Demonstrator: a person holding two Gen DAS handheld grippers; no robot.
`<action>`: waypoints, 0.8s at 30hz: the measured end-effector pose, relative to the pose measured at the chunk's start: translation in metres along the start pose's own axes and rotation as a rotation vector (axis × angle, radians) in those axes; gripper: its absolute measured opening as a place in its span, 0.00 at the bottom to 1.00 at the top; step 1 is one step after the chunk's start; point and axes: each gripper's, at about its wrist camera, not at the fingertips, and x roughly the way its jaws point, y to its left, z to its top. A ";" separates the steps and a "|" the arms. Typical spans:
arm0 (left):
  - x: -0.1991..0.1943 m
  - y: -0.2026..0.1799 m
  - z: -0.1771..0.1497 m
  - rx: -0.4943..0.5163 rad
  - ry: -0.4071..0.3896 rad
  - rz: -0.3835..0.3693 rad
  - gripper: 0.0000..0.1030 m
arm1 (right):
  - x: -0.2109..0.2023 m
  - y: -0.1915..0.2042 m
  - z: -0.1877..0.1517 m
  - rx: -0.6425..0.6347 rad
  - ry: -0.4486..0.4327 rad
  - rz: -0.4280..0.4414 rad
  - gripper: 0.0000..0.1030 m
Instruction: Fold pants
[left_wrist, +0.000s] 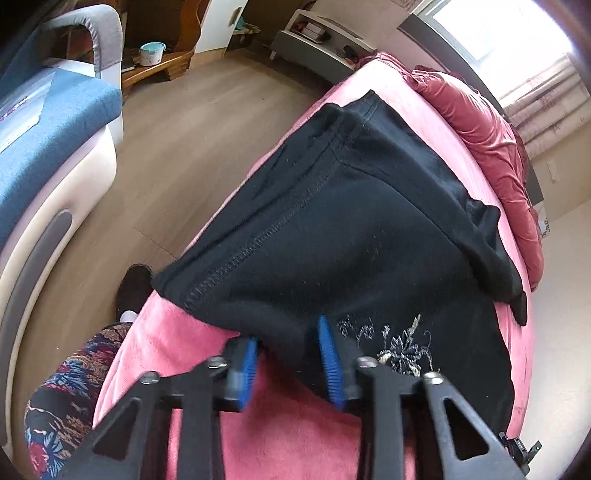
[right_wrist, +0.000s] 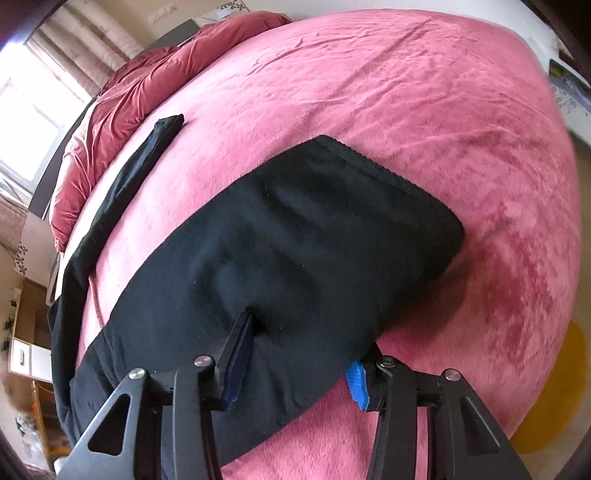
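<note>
Your left gripper (left_wrist: 290, 356) pinches a fold of the black pants (left_wrist: 351, 229); your right gripper (right_wrist: 301, 350) pinches their leg on the pink bed (right_wrist: 406, 92).

pants (right_wrist: 280, 236) hem maybe hidden behind fingers (right_wrist: 236, 354)

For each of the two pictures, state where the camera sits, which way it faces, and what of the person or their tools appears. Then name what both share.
Left wrist: on the left gripper, looking steeply down its fingers at the black pants, floor beyond; a patterned trouser leg and shoe show.
Right wrist: on the right gripper, looking steeply down at the pants' other end; only its fingers show.
Shared: pants, pink bedspread, red duvet.
</note>
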 end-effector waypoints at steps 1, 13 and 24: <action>-0.002 -0.001 0.001 0.009 -0.010 0.004 0.15 | 0.000 0.000 0.001 -0.005 0.004 -0.003 0.40; -0.079 -0.016 -0.009 0.103 -0.143 -0.069 0.06 | -0.042 0.017 0.029 -0.109 -0.067 0.017 0.09; -0.092 0.004 -0.070 0.161 -0.041 -0.021 0.06 | -0.050 -0.039 0.013 -0.099 -0.024 -0.056 0.09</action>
